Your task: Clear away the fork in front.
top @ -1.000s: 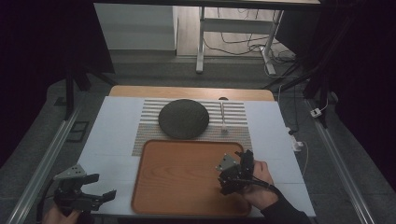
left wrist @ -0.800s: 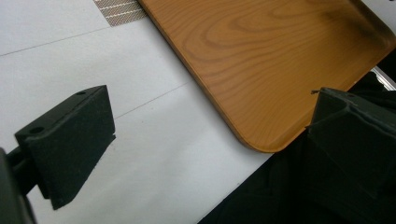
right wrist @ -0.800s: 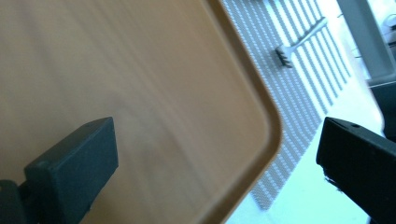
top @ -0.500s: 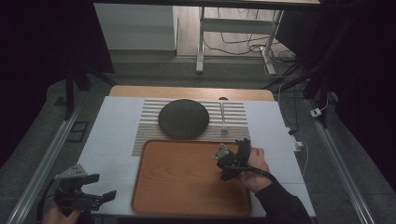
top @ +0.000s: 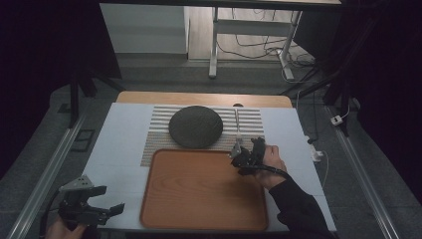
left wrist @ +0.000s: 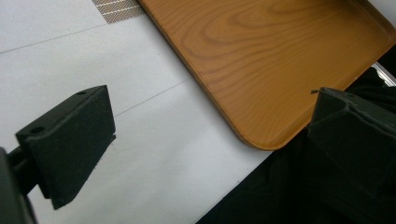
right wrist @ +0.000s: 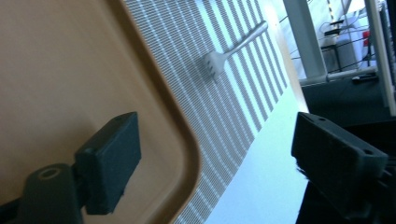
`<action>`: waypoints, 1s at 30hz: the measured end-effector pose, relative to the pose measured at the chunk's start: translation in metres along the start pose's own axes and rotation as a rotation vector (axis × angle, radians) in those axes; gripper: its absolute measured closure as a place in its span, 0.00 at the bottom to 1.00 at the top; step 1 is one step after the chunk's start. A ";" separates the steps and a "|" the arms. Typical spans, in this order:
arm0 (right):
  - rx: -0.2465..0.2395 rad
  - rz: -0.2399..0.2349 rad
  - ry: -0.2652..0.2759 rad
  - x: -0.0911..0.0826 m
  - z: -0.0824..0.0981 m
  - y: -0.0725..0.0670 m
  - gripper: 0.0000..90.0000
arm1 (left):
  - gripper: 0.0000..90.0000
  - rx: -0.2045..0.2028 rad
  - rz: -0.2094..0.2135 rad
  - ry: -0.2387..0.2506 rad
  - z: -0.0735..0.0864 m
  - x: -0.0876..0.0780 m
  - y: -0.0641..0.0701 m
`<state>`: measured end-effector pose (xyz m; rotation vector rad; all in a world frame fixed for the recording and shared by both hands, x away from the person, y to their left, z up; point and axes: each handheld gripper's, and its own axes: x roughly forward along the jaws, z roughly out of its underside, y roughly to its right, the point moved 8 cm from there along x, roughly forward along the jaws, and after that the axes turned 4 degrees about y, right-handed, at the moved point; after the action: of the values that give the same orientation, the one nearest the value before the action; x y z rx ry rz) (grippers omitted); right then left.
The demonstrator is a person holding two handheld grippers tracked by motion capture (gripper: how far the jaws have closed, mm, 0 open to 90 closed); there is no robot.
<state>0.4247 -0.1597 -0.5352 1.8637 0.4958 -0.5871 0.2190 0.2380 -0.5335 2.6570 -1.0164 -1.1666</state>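
We are bringing the right claw (top: 238, 155) up off the tray (top: 199, 219) toward the fork (right wrist: 232, 48), its jaws apart but just beginning to narrow with nothing between them, so a pickup looks near. The fork is lying flat on the striped mat (top: 159, 134) just ahead of that claw, tines nearest it, handle running straight away. The left claw (top: 107, 199) is waiting open, well apart.

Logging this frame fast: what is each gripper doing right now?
Left gripper: open, holding nothing, above the table's near edge.
Right gripper: open, jaws just been closing, nothing between them, near the fork.
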 end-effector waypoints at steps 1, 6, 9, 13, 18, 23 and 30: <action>-0.005 0.004 0.001 0.002 0.000 0.001 0.20 | 0.01 0.000 0.000 0.000 0.000 0.000 0.000; -0.037 0.026 0.001 0.013 -0.004 0.006 0.27 | 0.01 0.002 -0.001 -0.002 0.000 0.000 0.000; -0.060 0.039 -0.006 0.020 -0.006 0.008 0.32 | 0.01 0.003 -0.001 -0.002 0.000 0.000 0.000; -0.105 0.037 -0.009 0.032 -0.010 0.009 0.38 | 0.01 0.003 0.000 -0.002 0.000 0.000 0.000; -0.138 0.051 -0.032 0.045 -0.012 0.010 0.43 | 0.01 0.003 0.000 -0.002 0.000 0.000 0.000; -0.172 0.037 -0.044 0.058 -0.015 0.008 0.50 | 0.01 0.004 0.001 -0.002 0.000 0.000 0.000; -0.242 0.028 -0.070 0.078 -0.015 0.003 0.63 | 0.01 0.006 0.002 -0.006 0.000 0.000 0.000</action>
<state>0.4905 -0.1421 -0.5752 1.6129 0.4721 -0.5462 0.2189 0.2375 -0.5338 2.6579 -1.0243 -1.1731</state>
